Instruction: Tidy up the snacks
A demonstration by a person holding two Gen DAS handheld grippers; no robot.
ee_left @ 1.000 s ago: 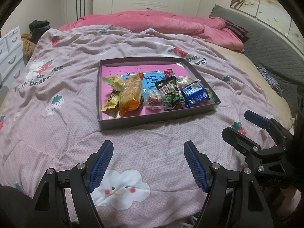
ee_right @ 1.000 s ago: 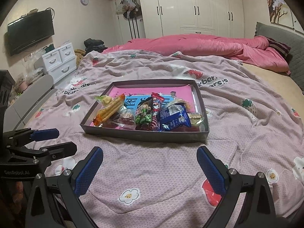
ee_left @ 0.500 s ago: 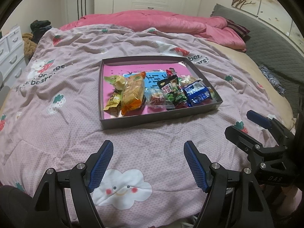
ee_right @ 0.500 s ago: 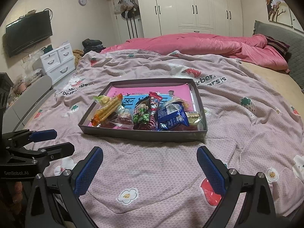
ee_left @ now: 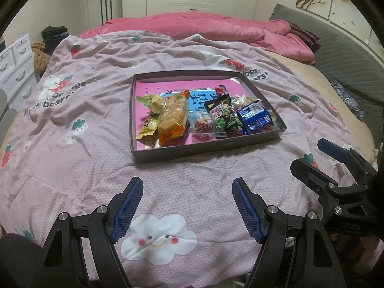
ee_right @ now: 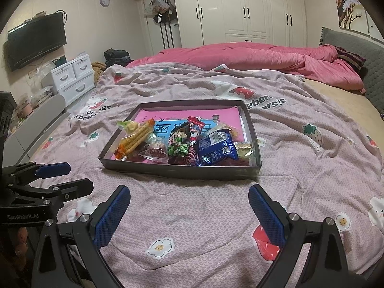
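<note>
My left gripper (ee_left: 187, 206) and right gripper (ee_right: 189, 213) hang with jaws spread wide and nothing between them, over the pink printed quilt (ee_left: 72, 110). A bare stretch of quilt lies between their tips and the shallow grey tray (ee_right: 180, 171), which sits mid-bed holding the snacks (ee_left: 204, 117) heaped toward its near wall. Beyond it a rose duvet (ee_right: 264, 57) is bunched, then white wardrobes (ee_right: 252, 9). Compared with a second ago, nothing has shifted.
</note>
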